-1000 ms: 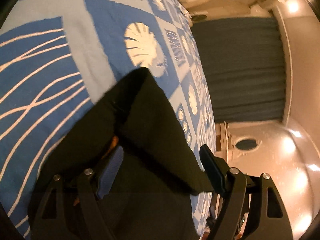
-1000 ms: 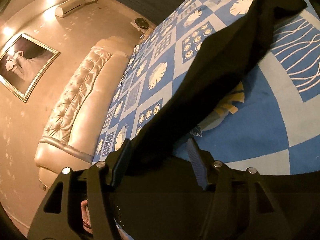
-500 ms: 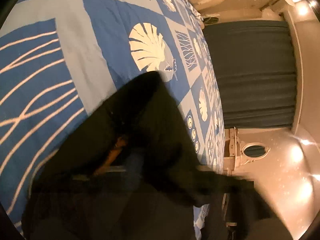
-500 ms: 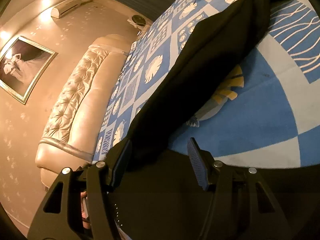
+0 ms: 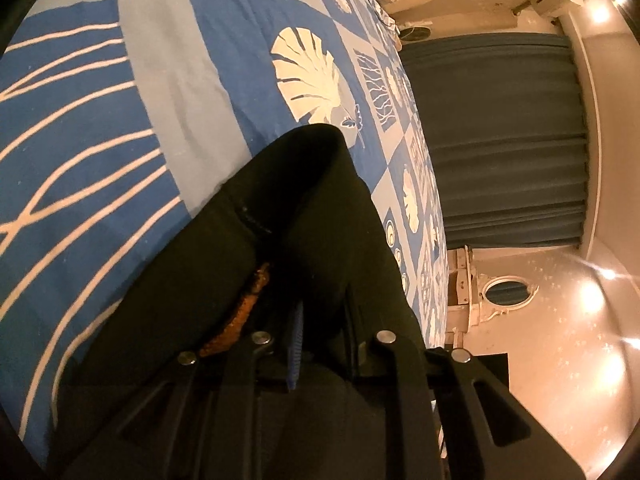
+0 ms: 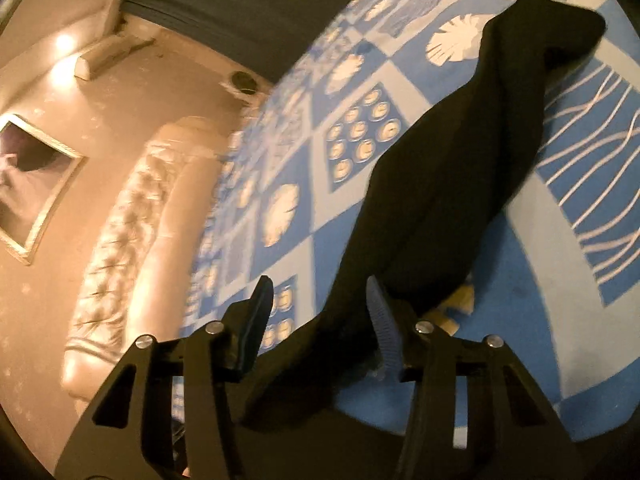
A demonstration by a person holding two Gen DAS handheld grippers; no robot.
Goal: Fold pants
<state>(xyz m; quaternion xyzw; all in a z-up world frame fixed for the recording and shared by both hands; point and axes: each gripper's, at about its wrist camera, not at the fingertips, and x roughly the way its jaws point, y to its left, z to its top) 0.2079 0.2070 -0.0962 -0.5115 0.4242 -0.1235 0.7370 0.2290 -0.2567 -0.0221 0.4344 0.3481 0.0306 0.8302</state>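
Biggest change since a second ago: the black pants (image 6: 448, 184) lie differently in the right wrist view. They now run as one long twisted band from the bottom centre up to the upper right of the frame across the blue patterned bedspread (image 6: 540, 292), and the whole view has swung, so the tufted headboard (image 6: 132, 232) on the left is smeared with motion.

Next, the left gripper (image 5: 320, 332). Its jaws stood wide a second ago with cloth draped between them, and they have just been closing. Now they're pinched together on the waist end of the pants (image 5: 280, 240), low in the centre of the left view. An orange label (image 5: 244, 308) peeks out just left of them.

Smaller change: the right gripper (image 6: 320, 320) has just been closing a bit too, but its jaws are still apart. The pants leg sits between them, against the right finger (image 6: 382, 320), and I can't see the pads pressing it.

My read: one end is secured, the other isn't gripped yet, so no fold has started.
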